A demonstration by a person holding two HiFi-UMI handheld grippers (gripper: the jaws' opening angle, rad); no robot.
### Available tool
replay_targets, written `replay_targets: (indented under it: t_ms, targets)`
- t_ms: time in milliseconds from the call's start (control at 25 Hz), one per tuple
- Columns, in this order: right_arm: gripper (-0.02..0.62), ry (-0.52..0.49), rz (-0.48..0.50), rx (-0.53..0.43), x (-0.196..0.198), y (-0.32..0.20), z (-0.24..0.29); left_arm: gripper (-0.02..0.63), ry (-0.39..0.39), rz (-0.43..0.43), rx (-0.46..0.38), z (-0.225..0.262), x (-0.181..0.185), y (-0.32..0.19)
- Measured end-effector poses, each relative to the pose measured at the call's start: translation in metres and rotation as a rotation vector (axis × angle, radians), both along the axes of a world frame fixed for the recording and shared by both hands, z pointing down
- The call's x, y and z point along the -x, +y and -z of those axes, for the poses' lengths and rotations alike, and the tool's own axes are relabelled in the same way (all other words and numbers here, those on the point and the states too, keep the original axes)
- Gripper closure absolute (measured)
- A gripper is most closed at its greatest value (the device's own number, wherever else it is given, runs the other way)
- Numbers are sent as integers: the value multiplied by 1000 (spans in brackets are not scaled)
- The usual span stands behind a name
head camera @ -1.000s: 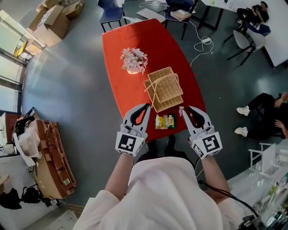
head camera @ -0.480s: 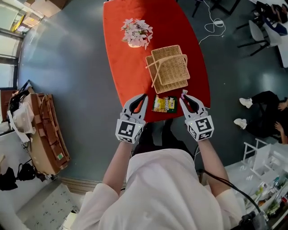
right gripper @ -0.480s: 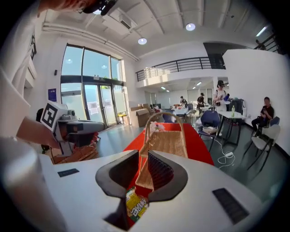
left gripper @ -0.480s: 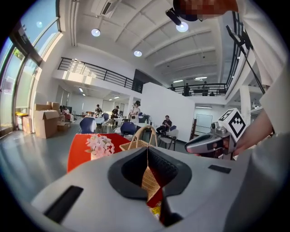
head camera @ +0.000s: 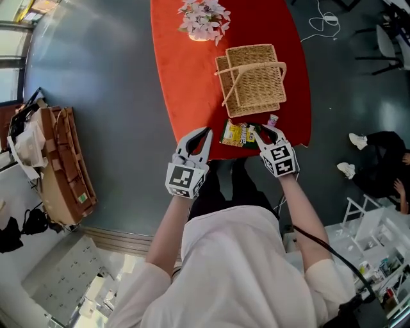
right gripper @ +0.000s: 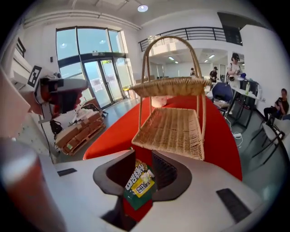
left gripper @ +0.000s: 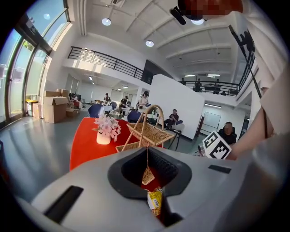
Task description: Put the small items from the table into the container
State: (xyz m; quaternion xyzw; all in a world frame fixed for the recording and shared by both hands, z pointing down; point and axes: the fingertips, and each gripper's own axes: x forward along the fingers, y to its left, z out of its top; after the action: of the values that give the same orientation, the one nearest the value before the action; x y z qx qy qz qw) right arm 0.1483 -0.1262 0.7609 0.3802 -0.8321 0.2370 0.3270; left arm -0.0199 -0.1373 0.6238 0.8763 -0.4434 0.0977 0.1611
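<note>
A green and yellow snack packet (head camera: 234, 133) lies near the front edge of the red table (head camera: 186, 77), just in front of a two-tier wicker basket (head camera: 255, 80) with a hoop handle. My right gripper (head camera: 268, 132) hangs low over the packet's right end, and a small white and pink item (head camera: 273, 119) lies close by it. In the right gripper view the packet (right gripper: 139, 180) shows between the jaws of the right gripper (right gripper: 144, 156). They are opening and do not press on it. My left gripper (head camera: 204, 133) sits at the table's front edge, left of the packet, with tips together and nothing held.
A pot of pink flowers (head camera: 205, 16) stands at the table's far end. A wooden cart with boxes (head camera: 57, 166) is on the floor to the left. A person's legs and shoes (head camera: 359, 157) are at the right, and cables (head camera: 323, 22) lie on the floor beyond.
Both grippers have come down toward the table's front edge. The right one dropped further, tipped downward over the snack packet, and its jaws have spread.
</note>
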Motion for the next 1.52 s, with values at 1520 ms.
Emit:
replay_targets:
  t_ms: [1520]
  targets:
    - [431, 134, 220, 99, 18, 3, -19, 598, -8, 19, -22, 20, 13, 12]
